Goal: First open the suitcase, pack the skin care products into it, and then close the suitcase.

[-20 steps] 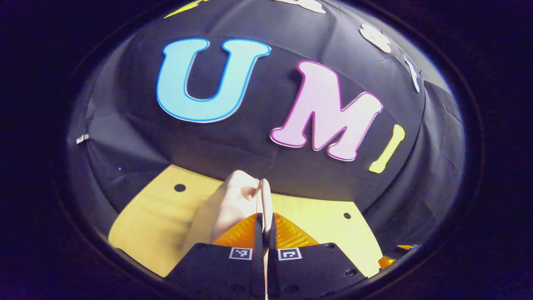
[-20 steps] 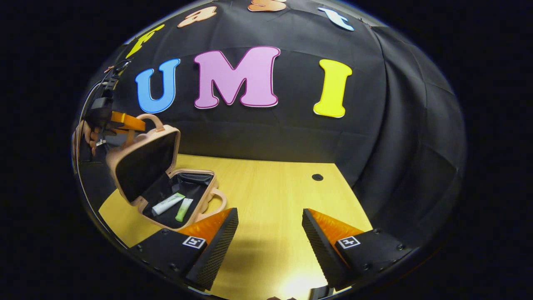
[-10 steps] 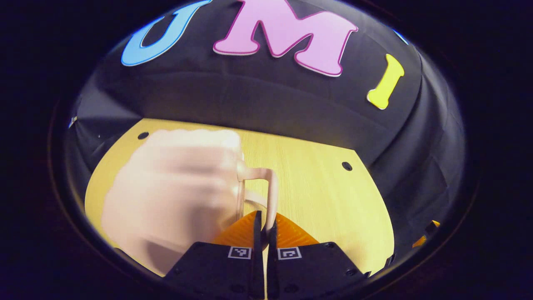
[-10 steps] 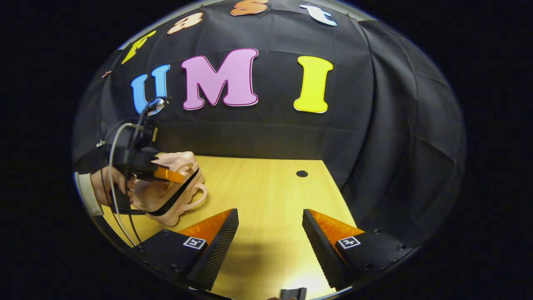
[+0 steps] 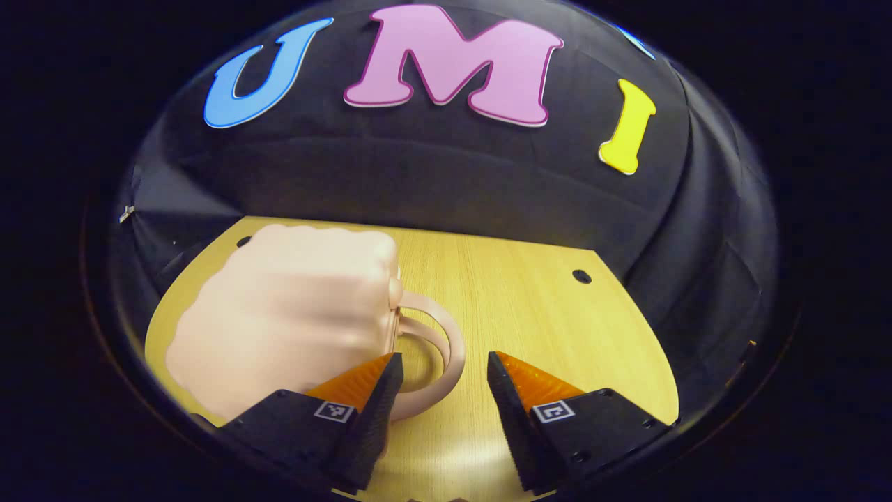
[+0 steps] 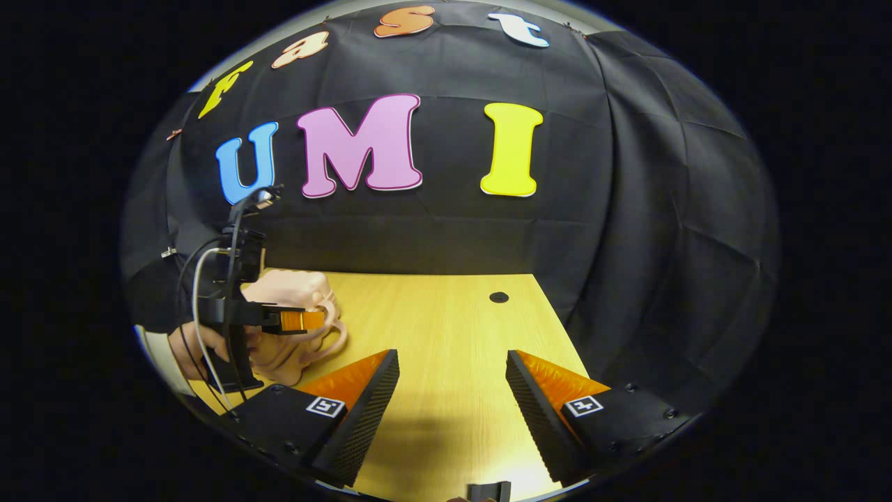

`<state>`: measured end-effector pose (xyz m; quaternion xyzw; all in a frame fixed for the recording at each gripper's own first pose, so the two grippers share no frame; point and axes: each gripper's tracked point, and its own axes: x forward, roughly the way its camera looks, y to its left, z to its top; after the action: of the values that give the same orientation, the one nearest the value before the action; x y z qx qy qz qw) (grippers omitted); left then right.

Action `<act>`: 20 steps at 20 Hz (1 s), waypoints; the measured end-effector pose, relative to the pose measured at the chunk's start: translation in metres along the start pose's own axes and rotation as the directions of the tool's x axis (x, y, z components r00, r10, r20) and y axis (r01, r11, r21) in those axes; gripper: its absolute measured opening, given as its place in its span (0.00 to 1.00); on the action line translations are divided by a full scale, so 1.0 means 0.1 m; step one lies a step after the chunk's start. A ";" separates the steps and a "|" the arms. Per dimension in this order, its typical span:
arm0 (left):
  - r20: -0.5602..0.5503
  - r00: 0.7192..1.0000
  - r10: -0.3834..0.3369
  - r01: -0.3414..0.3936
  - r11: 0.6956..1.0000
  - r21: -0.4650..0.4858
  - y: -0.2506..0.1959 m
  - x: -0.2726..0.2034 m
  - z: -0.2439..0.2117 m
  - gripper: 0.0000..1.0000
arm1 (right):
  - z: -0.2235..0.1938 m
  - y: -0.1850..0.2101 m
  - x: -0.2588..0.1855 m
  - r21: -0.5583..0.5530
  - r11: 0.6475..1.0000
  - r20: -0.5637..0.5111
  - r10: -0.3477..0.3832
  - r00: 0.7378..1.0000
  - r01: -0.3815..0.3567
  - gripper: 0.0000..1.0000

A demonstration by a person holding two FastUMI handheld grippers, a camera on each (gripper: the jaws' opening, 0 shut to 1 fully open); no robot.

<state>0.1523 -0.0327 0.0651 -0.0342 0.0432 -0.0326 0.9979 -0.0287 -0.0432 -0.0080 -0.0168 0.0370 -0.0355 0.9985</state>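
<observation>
The small pink suitcase (image 5: 286, 324) lies closed on the wooden table (image 5: 529, 314), its two handles (image 5: 446, 341) together on its right side. My left gripper (image 5: 440, 380) stands open, its left finger just in front of the handles, nothing between the fingers. In the right gripper view the suitcase (image 6: 293, 307) sits at the table's left, with the left gripper (image 6: 301, 321) beside its handles and a hand (image 6: 187, 348) holding it. My right gripper (image 6: 451, 390) is open over bare table, well to the right of the suitcase. The skin care products are hidden inside.
The table (image 6: 446, 321) has round holes (image 5: 581, 276) near its back corners (image 6: 499, 297). Black cloth walls close the booth behind and to the right. A cable (image 6: 202, 307) loops from the left gripper's body.
The left gripper swung the lid down by its handle until the suitcase closed, then let go and opened. The right gripper stayed open and barely moved.
</observation>
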 end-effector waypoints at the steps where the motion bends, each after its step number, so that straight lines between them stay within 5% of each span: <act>1: 0.049 0.999 0.007 -0.006 1.000 -0.002 0.04 -0.21 0.10 0.83 | 0.04 0.06 -0.01 -0.003 1.000 0.008 0.005 1.000 -0.005 0.98; 2: 0.096 0.995 0.012 -0.012 1.000 -0.001 0.08 -0.39 0.21 0.98 | 0.07 0.13 -0.04 -0.006 1.000 0.013 0.007 1.000 -0.007 0.98; 10: 0.327 0.945 0.009 -0.069 0.982 0.174 0.69 -2.32 0.50 0.96 | 0.09 0.92 -0.51 0.047 0.999 -0.001 0.006 1.000 -0.006 0.98; 14: 0.372 0.928 0.012 -0.089 0.977 0.193 0.98 -2.80 0.31 0.96 | 0.01 1.30 -0.73 0.048 0.998 0.025 0.028 0.999 -0.030 0.98; 20: 0.330 0.943 0.035 -0.076 0.991 0.113 1.27 -3.00 0.08 0.96 | -0.13 1.61 -0.86 0.077 0.996 -0.008 0.037 0.999 -0.036 0.98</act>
<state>-0.1377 0.1149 0.0892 0.0240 -0.1242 -0.0011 0.9920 -0.1040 0.1234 -0.0205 0.0224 0.0408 -0.0186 0.9987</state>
